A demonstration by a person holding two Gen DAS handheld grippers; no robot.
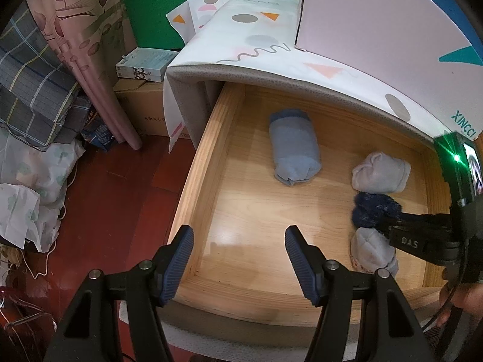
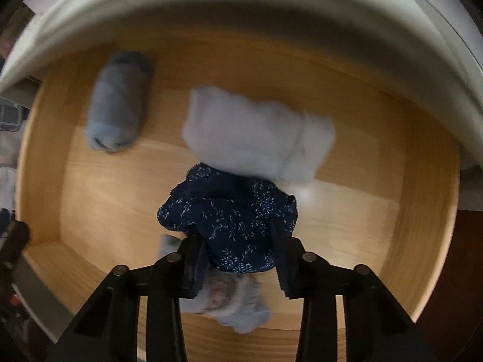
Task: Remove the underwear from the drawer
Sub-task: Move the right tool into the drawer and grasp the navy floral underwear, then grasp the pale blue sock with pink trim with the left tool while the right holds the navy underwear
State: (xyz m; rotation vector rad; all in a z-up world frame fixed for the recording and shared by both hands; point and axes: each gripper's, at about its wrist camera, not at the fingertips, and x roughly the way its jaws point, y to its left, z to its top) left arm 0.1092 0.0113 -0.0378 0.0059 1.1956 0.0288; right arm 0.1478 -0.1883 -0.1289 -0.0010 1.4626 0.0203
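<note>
An open wooden drawer (image 1: 196, 181) holds several rolled garments. The dark blue speckled underwear (image 1: 368, 208) (image 2: 229, 211) lies at the right, between a pale grey bundle (image 1: 380, 175) (image 2: 256, 132) and another pale bundle (image 1: 372, 253) (image 2: 235, 307). My right gripper (image 2: 234, 226) points down into the drawer and its pads press on both sides of the dark blue underwear; in the left wrist view the right gripper (image 1: 389, 226) comes in from the right. A light blue roll (image 1: 294, 147) (image 2: 119, 102) lies alone farther back. My left gripper (image 1: 240, 232) hangs open and empty over the drawer's front left corner.
The cabinet above the drawer is draped in a patterned white cover (image 1: 256, 45) with a pink box (image 1: 377, 15) on top. To the left are cardboard boxes (image 1: 142, 102), a curtain (image 1: 90, 45), plaid bedding (image 1: 33, 75) and red floor (image 1: 120, 196). A hand (image 1: 459, 298) holds the right gripper.
</note>
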